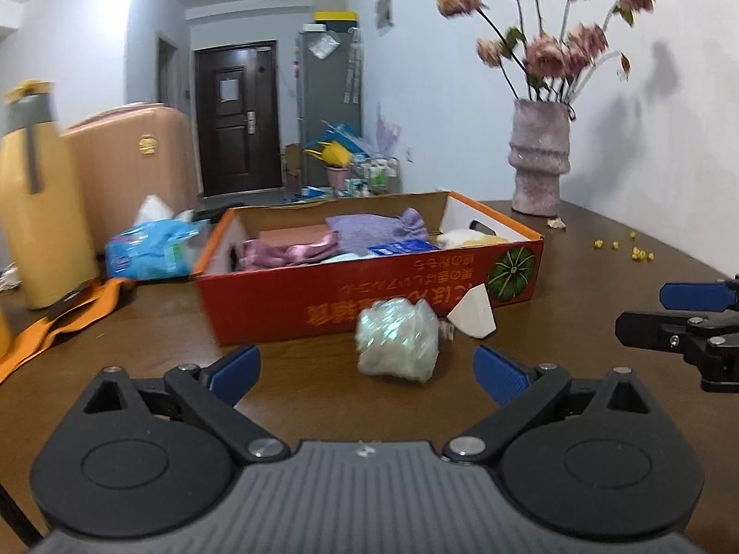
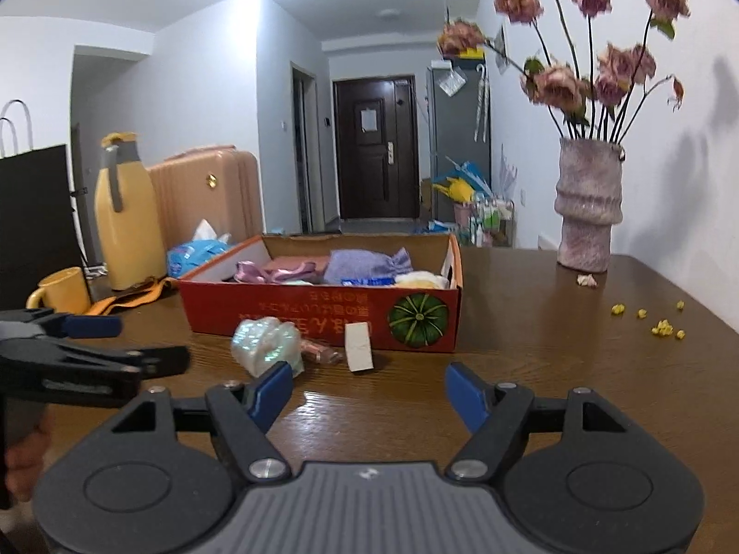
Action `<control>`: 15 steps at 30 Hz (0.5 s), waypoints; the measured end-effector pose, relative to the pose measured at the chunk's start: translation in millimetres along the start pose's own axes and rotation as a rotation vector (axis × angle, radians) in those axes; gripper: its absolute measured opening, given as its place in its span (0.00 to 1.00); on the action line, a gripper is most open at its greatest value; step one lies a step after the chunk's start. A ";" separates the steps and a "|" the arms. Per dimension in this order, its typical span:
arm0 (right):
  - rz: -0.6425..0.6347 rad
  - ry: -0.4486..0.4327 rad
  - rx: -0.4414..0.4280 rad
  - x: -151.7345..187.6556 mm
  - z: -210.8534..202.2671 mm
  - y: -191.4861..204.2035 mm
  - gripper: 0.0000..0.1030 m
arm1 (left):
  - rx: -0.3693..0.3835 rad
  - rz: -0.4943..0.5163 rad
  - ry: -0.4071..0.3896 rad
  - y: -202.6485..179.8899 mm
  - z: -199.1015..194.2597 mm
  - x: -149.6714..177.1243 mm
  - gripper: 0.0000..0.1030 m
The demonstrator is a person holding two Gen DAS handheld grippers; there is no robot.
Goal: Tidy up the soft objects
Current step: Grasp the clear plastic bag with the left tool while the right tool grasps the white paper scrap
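A shiny iridescent soft bundle (image 1: 396,342) (image 2: 267,340) lies on the brown table in front of a red cardboard box (image 1: 369,293) (image 2: 323,314). Beside it stands a white wedge-shaped sponge (image 1: 473,313) (image 2: 359,346). A small pinkish item (image 2: 321,352) lies between them. The box holds a purple knit pouch (image 1: 376,228) (image 2: 358,265), pink fabric (image 1: 286,249) and other soft pieces. My left gripper (image 1: 367,371) is open, just short of the bundle. My right gripper (image 2: 369,394) is open over bare table, the bundle at its left fingertip. Each gripper shows at the other view's edge.
A vase of dried flowers (image 1: 538,157) (image 2: 589,205) stands at the back right, with yellow crumbs (image 2: 656,321) nearby. On the left are a yellow jug (image 2: 127,217), a yellow mug (image 2: 62,291), a blue tissue pack (image 1: 148,249) and an orange strap (image 1: 51,330).
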State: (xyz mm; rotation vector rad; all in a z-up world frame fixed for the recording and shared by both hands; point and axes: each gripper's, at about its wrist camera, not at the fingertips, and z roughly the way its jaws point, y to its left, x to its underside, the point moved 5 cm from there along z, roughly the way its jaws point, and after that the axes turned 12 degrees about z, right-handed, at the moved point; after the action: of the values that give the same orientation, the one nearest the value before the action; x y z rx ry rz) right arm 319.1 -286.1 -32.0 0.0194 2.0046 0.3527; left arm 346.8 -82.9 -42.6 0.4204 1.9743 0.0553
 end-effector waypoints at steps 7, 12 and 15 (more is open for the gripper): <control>0.021 0.066 0.006 -10.6 53.4 -5.6 0.66 | 0.063 0.021 0.051 -5.1 65.4 -1.6 0.73; 0.042 0.135 -0.012 -14.2 96.2 -3.5 0.59 | 0.162 -0.033 0.090 1.2 80.4 4.5 0.42; 0.029 0.144 -0.019 -18.1 118.3 0.9 0.57 | 0.161 -0.058 0.090 11.8 77.8 3.1 0.38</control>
State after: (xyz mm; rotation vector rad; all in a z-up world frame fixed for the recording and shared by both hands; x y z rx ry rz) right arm 431.5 -260.1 -63.7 0.0121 2.1448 0.4013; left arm 417.9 -82.4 -76.3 0.4714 2.0861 -0.1244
